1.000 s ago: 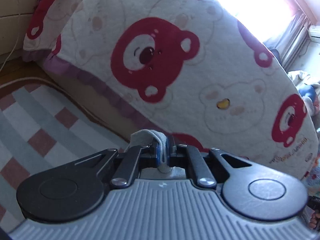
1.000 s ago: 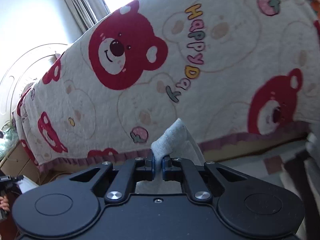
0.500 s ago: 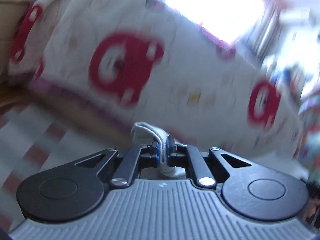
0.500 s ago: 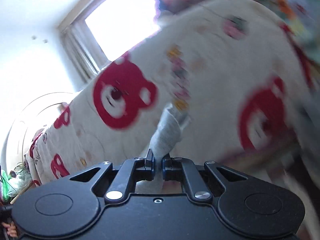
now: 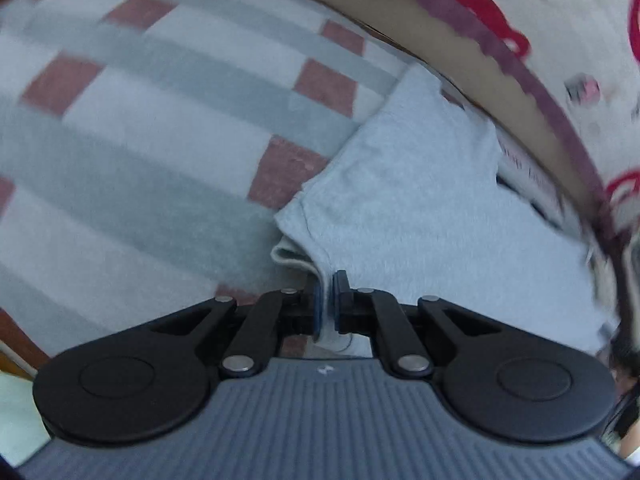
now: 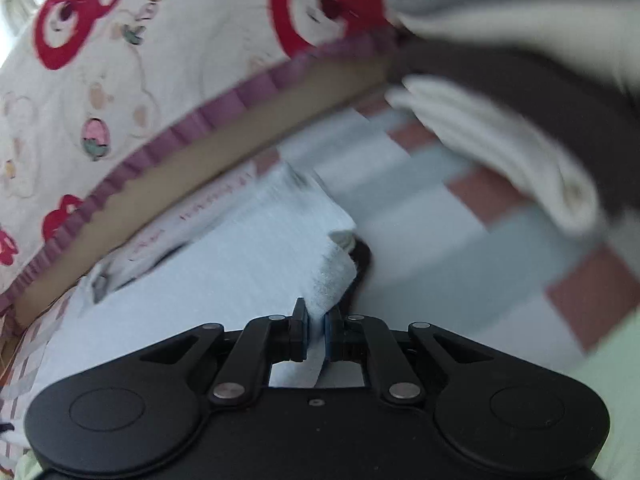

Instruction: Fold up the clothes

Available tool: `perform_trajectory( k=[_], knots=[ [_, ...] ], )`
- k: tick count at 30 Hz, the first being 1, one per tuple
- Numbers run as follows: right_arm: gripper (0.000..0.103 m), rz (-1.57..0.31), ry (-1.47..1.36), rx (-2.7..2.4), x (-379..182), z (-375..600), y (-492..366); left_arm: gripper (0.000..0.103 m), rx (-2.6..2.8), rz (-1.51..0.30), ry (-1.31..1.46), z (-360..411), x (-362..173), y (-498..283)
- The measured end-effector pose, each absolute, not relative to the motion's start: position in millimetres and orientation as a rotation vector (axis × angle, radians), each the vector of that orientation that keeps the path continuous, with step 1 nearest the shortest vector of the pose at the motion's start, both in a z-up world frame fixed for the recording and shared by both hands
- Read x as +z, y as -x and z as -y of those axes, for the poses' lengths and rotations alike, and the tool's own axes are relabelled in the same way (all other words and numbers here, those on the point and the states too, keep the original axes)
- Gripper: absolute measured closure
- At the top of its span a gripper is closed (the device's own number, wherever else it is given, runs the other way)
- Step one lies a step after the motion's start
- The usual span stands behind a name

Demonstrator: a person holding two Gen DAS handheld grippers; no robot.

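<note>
A second ago both claws were up high, looking at the bear blanket on the bed, and each one had a pinch of grey cloth. Now both look down at the floor. The grey shirt (image 5: pixel 432 200) has come down onto the checked rug (image 5: pixel 132 152) and lies spread out there, right beside the bed. So the shirt has probably been swung down to lie flat, which is what a fold needs first. The pictures are blurry, so the claws may be moving fast.

The left gripper (image 5: pixel 327 304) is closed tight on one edge of the shirt. A small rolled bit of hem sticks out just beside its fingers. The right gripper (image 6: pixel 316 330) has its fingers close together with a thick corner of the same shirt (image 6: pixel 240 272) squeezed between them.

The shirt is soft and pale grey. It looks mostly flat, with a few bumps near the claws. Its far edge touches the brown side of the bed, under the purple trim of the bear blanket (image 6: pixel 152 72). Something white with small print peeks out near that far edge; it is too blurry to read.

In the right view, a pile of folded clothes (image 6: pixel 500 144), white and dark, sits on the rug close by.
</note>
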State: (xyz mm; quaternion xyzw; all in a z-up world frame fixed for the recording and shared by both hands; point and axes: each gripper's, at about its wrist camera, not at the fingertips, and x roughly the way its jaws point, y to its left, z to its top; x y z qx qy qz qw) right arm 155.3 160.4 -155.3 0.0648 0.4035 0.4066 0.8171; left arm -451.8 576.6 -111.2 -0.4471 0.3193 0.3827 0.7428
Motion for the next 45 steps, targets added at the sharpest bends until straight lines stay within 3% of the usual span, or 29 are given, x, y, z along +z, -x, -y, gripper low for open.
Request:
perform_trajectory(
  k=[4,9,16,17,21,25,30,35,36,38,43,45],
  knots=[
    [0.095,-0.873,-0.108,0.833,-153.8,-157.6,-151.3,0.098,0.811,-0.764,0.976,-573.0,-110.2,454.0],
    [0.094,-0.948,-0.111,0.722,-186.1,-147.7,-156.4,0.103,0.883,-1.01,0.788,-567.3,-135.3,448.1],
    [0.091,-0.818,0.197,0.466,-171.3,-152.0,-157.3,0.101,0.941,-0.815,0.69,-558.9,-72.7,461.5],
    [0.098,-0.783,0.249,0.506,-166.7,-155.3,-155.0,0.101,0.931,-0.79,0.66,-556.3,-64.2,452.1],
    [0.098,-0.617,0.438,0.814,-147.0,-197.1,-136.1,0.096,0.818,-0.714,0.627,-552.3,-47.5,392.5],
    [0.084,-0.555,0.497,0.977,-138.9,-266.2,-145.9,0.094,0.712,-0.666,0.674,-560.4,-62.5,305.8],
    [0.082,-0.586,0.651,0.916,-170.7,-344.9,-188.0,0.094,0.713,-0.646,0.743,-568.2,-103.9,220.9],
    [0.077,-0.597,0.699,0.855,-187.2,-358.9,-205.2,0.094,0.76,-0.698,0.697,-572.7,-134.0,179.9],
    [0.079,-0.61,0.694,0.883,-187.8,-359.9,-207.6,0.094,0.768,-0.707,0.686,-572.8,-138.7,176.0],
    [0.092,-0.654,0.637,0.929,-183.8,-358.5,-214.9,0.094,0.773,-0.717,0.665,-572.5,-149.9,175.2],
    [0.095,-0.88,0.183,0.978,-164.7,-321.7,-271.5,0.094,0.749,-0.713,0.688,-580.5,-160.3,185.4],
    [0.095,-1.077,-0.217,0.996,-171.6,-290.5,-309.9,0.094,0.741,-0.708,0.697,-584.1,-163.3,189.9]
  ],
)
